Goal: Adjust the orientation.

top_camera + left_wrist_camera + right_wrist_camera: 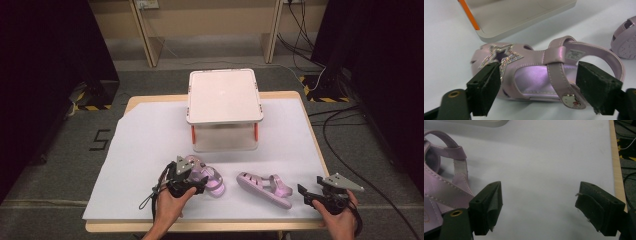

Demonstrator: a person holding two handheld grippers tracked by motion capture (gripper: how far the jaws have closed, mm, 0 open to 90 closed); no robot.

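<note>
Two small lilac sandals lie on the white table cover. The left sandal (214, 181) has a glittery star on its toe and a strap with a small charm. In the left gripper view this sandal (536, 72) lies between the two jaws of my left gripper (540, 75), which stands open around it. The right sandal (265, 188) lies on its side a little further right and also appears as a sole (625, 43). My right gripper (305, 192) stands open just right of it, with only bare cover between the jaws (539, 192) and the sandal's strap (444, 182) at their left.
A white two-level stand (225, 97) with orange posts (469, 12) stands behind the sandals at the table's middle back. The wooden table edge (617, 165) runs close on the right. Cables (345, 145) trail over the floor beyond it.
</note>
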